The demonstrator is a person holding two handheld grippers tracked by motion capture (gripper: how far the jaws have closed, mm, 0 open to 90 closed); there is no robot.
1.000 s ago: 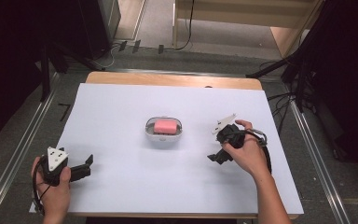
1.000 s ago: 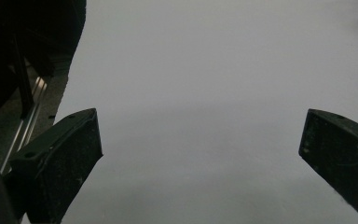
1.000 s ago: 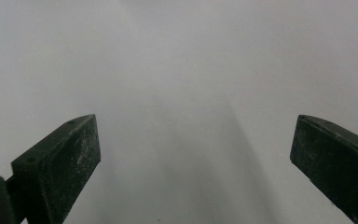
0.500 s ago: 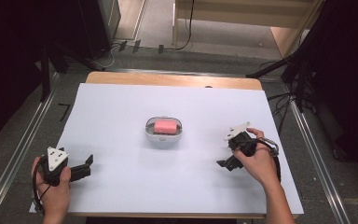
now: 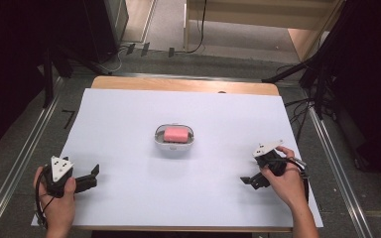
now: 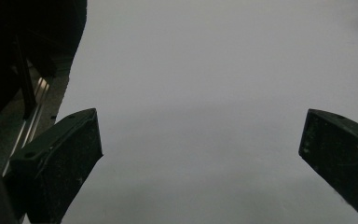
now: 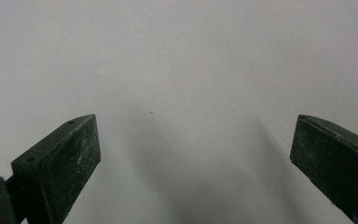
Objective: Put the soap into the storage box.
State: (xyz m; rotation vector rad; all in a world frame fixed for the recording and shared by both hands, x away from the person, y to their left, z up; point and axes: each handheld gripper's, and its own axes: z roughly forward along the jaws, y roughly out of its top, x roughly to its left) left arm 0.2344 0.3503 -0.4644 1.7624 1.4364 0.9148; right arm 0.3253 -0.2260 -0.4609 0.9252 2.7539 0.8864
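Note:
A pink block (image 5: 175, 134) lies in a small white tray (image 5: 158, 140) at the middle of the white table sheet (image 5: 129, 114). My left gripper (image 5: 95, 174) rests near the front left corner, open, its jaws pointing right over bare sheet. My right gripper (image 5: 248, 179) sits at the front right, well right of and nearer than the tray, open with nothing between its jaws. In the left gripper view the gripper (image 6: 200, 140) stands wide over plain white sheet. In the right gripper view the gripper (image 7: 196, 140) is also wide apart over white sheet.
The table's wooden far edge (image 5: 183, 85) borders a grey floor with cables (image 5: 198, 29). Metal rails run along the left side (image 5: 25, 158) and the right side (image 5: 337, 163). Dark curtains hang at both sides.
My right gripper has moved back from beside the tray toward the front right of the table. The left gripper has stayed in place.

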